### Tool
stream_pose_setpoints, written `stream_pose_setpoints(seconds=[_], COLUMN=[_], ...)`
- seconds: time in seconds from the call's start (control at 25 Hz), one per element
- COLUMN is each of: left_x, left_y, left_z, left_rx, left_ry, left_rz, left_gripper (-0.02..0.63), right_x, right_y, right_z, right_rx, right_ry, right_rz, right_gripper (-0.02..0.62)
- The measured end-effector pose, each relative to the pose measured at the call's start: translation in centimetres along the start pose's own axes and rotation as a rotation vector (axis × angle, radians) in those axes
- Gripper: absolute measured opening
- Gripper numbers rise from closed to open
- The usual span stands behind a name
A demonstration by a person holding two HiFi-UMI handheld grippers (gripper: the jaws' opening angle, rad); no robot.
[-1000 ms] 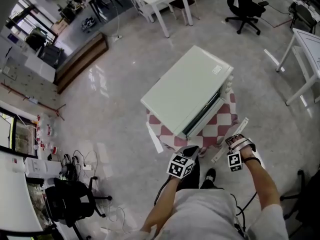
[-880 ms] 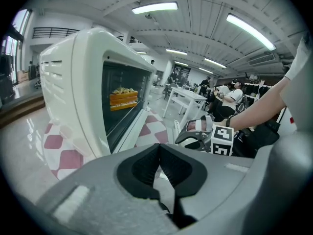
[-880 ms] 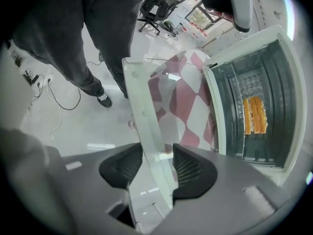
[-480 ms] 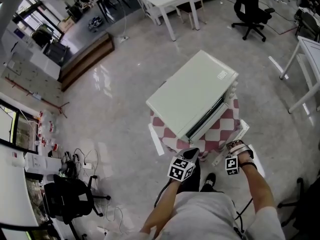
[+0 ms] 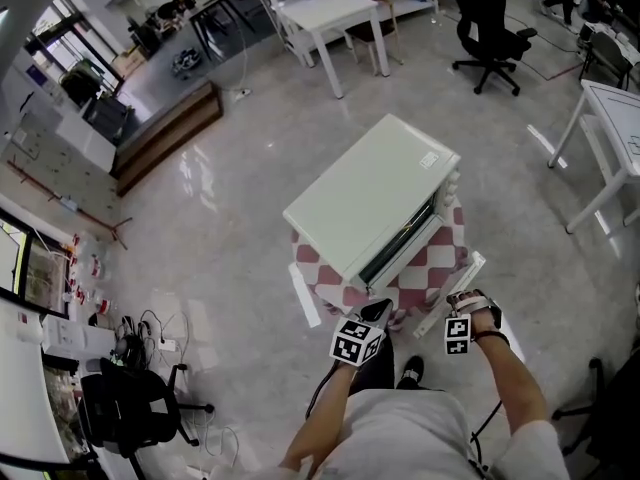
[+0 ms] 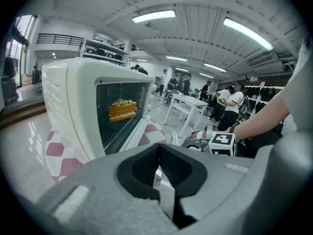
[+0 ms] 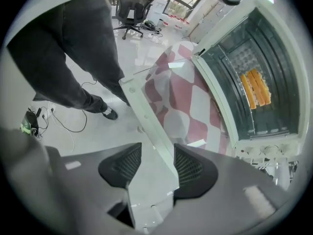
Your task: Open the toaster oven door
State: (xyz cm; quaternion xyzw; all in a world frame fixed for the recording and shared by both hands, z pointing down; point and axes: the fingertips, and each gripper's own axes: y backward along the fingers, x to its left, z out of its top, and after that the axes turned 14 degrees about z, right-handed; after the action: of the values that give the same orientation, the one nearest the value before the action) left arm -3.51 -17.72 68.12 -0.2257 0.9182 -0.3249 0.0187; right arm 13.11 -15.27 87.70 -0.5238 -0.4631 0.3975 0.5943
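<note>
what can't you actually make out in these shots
- The label on the oven top, head view: too small to read.
- The food inside, left gripper view: small and dim, kind unclear.
- What stands under the checked cloth, head view: covered by cloth and oven.

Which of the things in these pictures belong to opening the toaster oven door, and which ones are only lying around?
Belong to the job: toaster oven; its door, already swung down; right gripper, whose jaws have just been opening, door edge between them.

Just lying about: orange food inside the oven; checkered cloth; office chair; white table; floor cables.
</note>
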Motion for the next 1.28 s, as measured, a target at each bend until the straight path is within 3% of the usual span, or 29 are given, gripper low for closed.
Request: stream_pose_setpoints(seconds=[0.12,0.32,0.56,0.8,0.96,1.28], left_x=[-0.3,-0.5,-0.5,-0.3,0.1,0.4], left_y=[0.0,0.2,0.5,1.1,1.5,1.9], left_z=[0.2,0.6,1.3,0.7,1.2,0.1], left_rx=[-0.011,-0.029,-0.06,-0.066,-0.088,-0.081], left_ry=[0.003,0.008,0.016,0.029,0.046,0.067], left_rz=[0.002,0.009,0.026,0.052,0.067,0.079], left_gripper=[0.006,0.006,0.006,0.006,0.006,0.006], right_x=[-0.5,-2.8,-4.9,-6.7,-7.6,-7.6], right_y=[1.7,6.6,11.7,16.4,18.3,20.8], right_z=[-0.2,1.7,3.8,4.9,4.7,4.4], right_rx=[-0.087,-0.372,-0.596,-0.88,-0.986,-1.077], right_ry=[-0.126,-0.459,-0.667,-0.975,-1.1,-1.198], right_rz=[-0.004,-0.017,-0.054,-0.121,-0.167,-0.272], right_gripper=[0.207,0.207,0.207,0.197,0.196,0.175])
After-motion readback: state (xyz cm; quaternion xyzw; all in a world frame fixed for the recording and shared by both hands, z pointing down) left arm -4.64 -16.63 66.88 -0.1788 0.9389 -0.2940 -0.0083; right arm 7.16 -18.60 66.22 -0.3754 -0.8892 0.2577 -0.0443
